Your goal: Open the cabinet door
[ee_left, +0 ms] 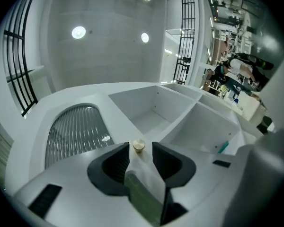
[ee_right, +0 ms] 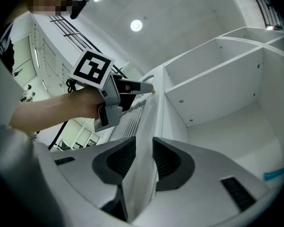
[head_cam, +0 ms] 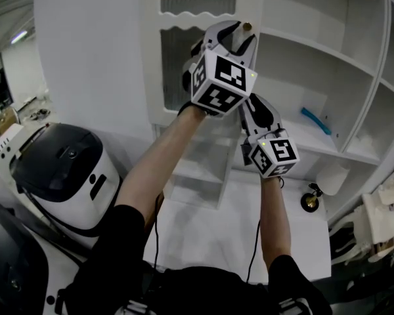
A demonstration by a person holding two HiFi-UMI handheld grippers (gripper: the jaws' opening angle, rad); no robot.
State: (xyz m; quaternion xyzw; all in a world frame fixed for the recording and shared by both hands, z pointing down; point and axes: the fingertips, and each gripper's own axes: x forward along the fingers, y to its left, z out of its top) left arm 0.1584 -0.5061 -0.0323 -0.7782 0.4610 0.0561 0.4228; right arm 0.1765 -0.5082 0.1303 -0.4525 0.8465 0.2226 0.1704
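Observation:
The white cabinet door (head_cam: 152,58) with ribbed glass panes (ee_left: 75,131) stands swung out from the cabinet, its edge towards me. My left gripper (head_cam: 238,35) is up at the door's small brass knob (ee_left: 138,146). Its jaws stand open on either side of the knob without pressing on it. Lower down, my right gripper (head_cam: 255,107) sits astride the door's free edge (ee_right: 149,122), and its pads (ee_right: 166,157) close on that edge. In the right gripper view the left gripper (ee_right: 132,86) shows further up the same edge.
Open white shelves (head_cam: 315,58) fill the cabinet to the right, with a teal object (head_cam: 315,120) lying on one. A black-and-white rice cooker (head_cam: 65,169) stands at the lower left. A small dark and brass item (head_cam: 310,199) sits on the counter at the right.

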